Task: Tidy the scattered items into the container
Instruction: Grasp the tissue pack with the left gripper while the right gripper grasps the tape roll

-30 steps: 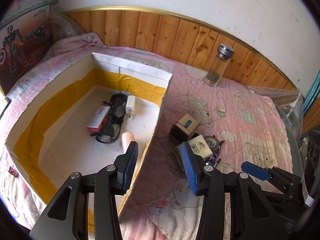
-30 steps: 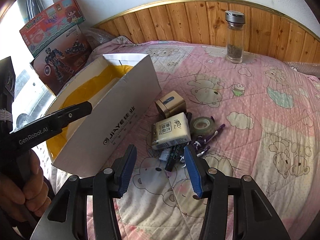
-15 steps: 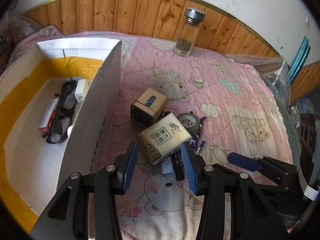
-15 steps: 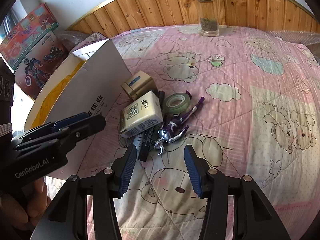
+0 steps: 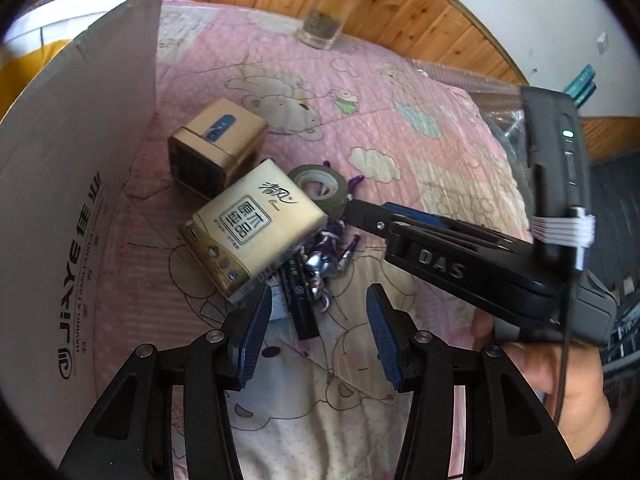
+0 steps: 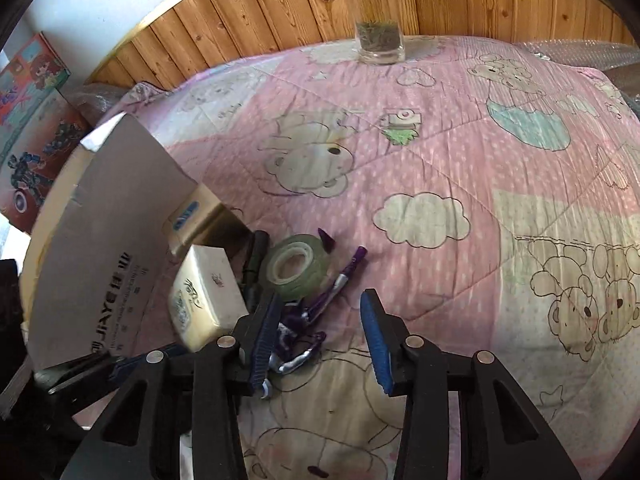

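A: Left wrist view is showing the pink quilt (image 5: 400, 92) spreading under everything, and the big cardboard container (image 5: 72, 200) is standing at the left edge of the pile, its wall just beside the gold box (image 5: 218, 144).

B: Next down in size, the tissue pack (image 5: 252, 228) is lying tilted over the black pens (image 5: 300, 304), with the tape roll (image 5: 320, 188) touching its far corner.

A: The left gripper (image 5: 318, 336) is opening its jaws; nothing is sitting between them yet, only the pens just ahead.

B: The right gripper (image 6: 320, 340) is closing its jaws around the purple toy figure (image 6: 308, 320), though I am not seeing the pads pressing on it yet.

A: I would be centring on the toy's body, not its thin limbs.

B: And keeping the left one clear of the tissue pack's corner while it is descending, so the pile isn't shifting.
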Demonstrator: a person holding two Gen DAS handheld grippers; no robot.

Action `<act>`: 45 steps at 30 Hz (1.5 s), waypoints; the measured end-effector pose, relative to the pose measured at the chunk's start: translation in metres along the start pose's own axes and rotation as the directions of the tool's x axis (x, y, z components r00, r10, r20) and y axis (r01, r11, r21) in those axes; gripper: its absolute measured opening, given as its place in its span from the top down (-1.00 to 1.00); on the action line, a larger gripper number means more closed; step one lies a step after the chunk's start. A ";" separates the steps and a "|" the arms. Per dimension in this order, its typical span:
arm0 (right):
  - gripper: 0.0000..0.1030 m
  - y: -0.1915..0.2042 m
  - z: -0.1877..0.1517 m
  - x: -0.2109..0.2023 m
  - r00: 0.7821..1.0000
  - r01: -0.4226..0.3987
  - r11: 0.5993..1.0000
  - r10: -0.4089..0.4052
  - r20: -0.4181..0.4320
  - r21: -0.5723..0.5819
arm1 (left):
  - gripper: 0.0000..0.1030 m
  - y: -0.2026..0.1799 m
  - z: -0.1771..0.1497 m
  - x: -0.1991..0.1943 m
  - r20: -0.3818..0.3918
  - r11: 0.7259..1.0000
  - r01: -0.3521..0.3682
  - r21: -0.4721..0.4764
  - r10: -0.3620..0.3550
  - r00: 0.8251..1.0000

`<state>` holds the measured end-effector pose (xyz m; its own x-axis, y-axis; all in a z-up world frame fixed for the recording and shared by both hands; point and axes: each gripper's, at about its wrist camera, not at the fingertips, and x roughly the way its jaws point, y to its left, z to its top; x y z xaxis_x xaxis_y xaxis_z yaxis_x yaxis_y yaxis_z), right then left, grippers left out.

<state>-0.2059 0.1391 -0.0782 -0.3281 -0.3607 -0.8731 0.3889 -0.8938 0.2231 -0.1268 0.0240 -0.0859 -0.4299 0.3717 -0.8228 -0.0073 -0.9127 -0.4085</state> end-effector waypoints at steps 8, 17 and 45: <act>0.38 -0.012 0.012 -0.007 0.999 -0.035 0.999 0.034 0.016 0.025 | -0.01 0.019 0.017 -0.013 0.208 0.975 -0.220 -0.043 0.224 0.952; 0.36 0.008 0.015 0.008 0.995 0.005 0.994 -0.016 -0.096 -0.112 | -0.03 0.012 0.018 0.011 0.061 0.998 0.063 -0.006 -0.062 0.996; 0.64 -0.012 0.024 0.019 0.993 -0.095 0.995 0.093 -0.071 -0.022 | -0.13 -0.007 0.014 0.025 0.148 0.993 -0.068 0.101 0.052 0.988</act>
<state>-0.2372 0.1362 -0.0875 -0.2283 -0.4225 -0.8772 0.4370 -0.8496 0.2954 -0.1499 0.0374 -0.0980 -0.5583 0.2942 -0.7757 -0.0693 -0.9483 -0.3097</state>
